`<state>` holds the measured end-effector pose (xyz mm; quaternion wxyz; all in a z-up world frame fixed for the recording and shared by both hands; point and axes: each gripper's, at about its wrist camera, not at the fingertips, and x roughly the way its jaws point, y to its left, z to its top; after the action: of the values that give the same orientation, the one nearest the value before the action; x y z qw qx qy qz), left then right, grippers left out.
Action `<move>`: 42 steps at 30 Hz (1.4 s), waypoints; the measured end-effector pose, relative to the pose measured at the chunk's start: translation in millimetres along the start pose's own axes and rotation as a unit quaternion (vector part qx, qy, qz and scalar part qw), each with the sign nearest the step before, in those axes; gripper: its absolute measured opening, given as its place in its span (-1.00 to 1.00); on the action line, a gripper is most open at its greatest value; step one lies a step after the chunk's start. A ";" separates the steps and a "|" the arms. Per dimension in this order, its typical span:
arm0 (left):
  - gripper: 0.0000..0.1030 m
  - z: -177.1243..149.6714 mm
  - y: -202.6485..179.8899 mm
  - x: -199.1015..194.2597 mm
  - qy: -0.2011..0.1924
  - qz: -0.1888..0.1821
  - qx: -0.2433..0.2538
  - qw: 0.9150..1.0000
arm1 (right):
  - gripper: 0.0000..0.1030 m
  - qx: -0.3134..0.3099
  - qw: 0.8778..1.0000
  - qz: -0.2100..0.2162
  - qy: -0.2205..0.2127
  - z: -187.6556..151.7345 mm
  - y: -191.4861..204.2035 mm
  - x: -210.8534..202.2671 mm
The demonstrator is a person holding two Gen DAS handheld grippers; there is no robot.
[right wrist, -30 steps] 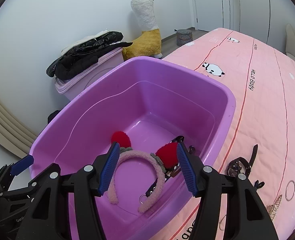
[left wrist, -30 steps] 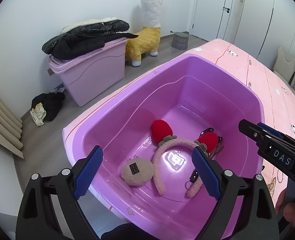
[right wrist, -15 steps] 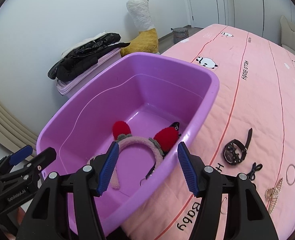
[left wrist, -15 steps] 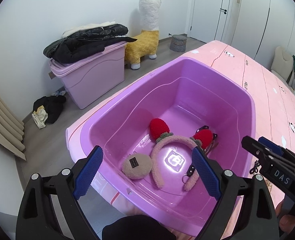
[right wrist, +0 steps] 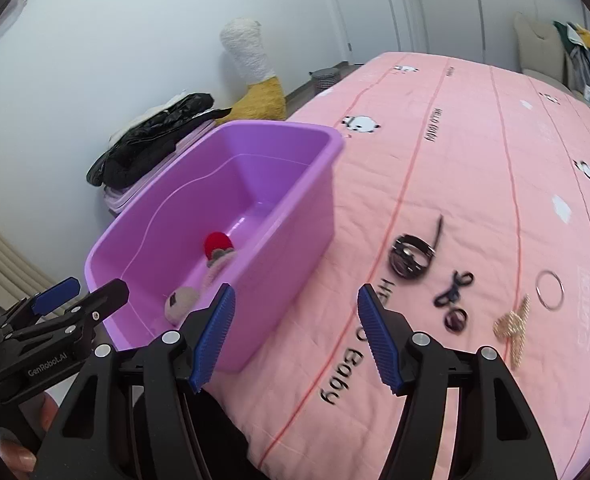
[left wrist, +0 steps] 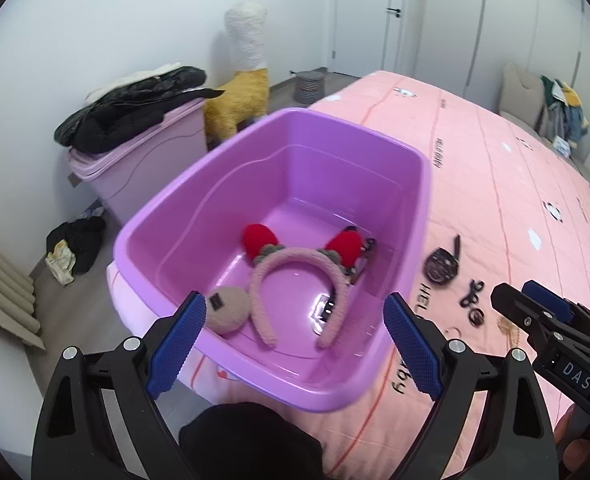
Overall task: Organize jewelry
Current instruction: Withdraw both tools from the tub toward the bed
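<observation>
A purple plastic tub (left wrist: 411, 280) (right wrist: 295, 216) sits on the pink bed. Inside lie a pink headband with red ears (left wrist: 295, 268), a beige round pouch (left wrist: 227, 308) and a dark item behind the headband. On the bedspread right of the tub lie a black watch (right wrist: 411, 258), a small black clip (right wrist: 453, 286), a dark ring (right wrist: 455, 320), a gold hair clip (right wrist: 513, 322) and a thin silver hoop (right wrist: 549, 285). My left gripper (left wrist: 291, 344) is open and empty over the tub's near rim. My right gripper (right wrist: 295, 334) is open and empty above the bedspread beside the tub.
The pink bedspread (right wrist: 475, 140) stretches far to the right. Off the bed's left edge stand a lidded pink bin with black jackets (left wrist: 135, 152) and a yellow plush alpaca (left wrist: 243, 92). Clothes (left wrist: 73, 248) lie on the floor. White doors (left wrist: 367, 16) are at the back.
Both grippers have drawn back from the tub and swung right. The right gripper has left the tub and now faces the jewelry on the bedspread. Both stay open.
</observation>
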<state>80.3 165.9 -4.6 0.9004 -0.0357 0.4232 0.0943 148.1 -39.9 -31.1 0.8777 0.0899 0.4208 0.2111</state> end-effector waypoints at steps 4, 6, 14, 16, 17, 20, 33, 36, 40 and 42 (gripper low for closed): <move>0.72 -12.4 -25.8 -7.9 0.001 -0.031 0.018 0.999 | 0.19 0.026 0.999 -0.021 -0.004 -25.1 -32.0 -23.9; 0.72 -19.2 -37.1 -10.6 0.002 -0.044 0.023 0.999 | 0.19 0.041 0.999 -0.031 -0.006 -36.9 -48.1 -34.5; 0.72 -52.6 -88.5 -7.5 0.020 -0.087 0.064 0.994 | 0.19 0.104 0.991 -0.080 -0.014 -91.2 -118.6 -74.4; 0.72 -59.9 -99.0 -3.1 0.027 -0.093 0.076 0.992 | 0.19 0.115 0.989 -0.092 -0.017 -101.3 -132.2 -81.6; 0.72 -64.7 -105.5 -0.2 0.031 -0.096 0.082 0.991 | 0.19 0.122 0.988 -0.097 -0.019 -106.6 -139.8 -85.0; 0.72 -75.1 -121.8 8.5 0.039 -0.104 0.098 0.989 | 0.19 0.141 0.984 -0.110 -0.023 -120.1 -159.8 -89.9; 0.76 -96.1 -161.9 77.0 0.065 -0.099 0.116 0.986 | 0.19 0.166 0.977 -0.131 0.001 -142.5 -208.8 -44.7; 0.76 -97.4 -169.9 98.4 0.076 -0.088 0.122 0.986 | 0.19 0.168 0.977 -0.133 0.011 -139.9 -217.2 -28.0; 0.76 -98.7 -179.7 125.3 0.096 -0.083 0.125 0.984 | 0.19 0.169 0.977 -0.132 0.017 -134.5 -229.3 -9.0; 0.76 -99.2 -185.3 137.0 0.103 -0.081 0.125 0.983 | 0.19 0.168 0.977 -0.129 0.021 -130.4 -235.4 1.3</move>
<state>127.9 -10.8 -176.3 0.8540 0.0333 0.5179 -0.0367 117.0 -252.5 -193.1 0.8610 0.1765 0.4763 0.0242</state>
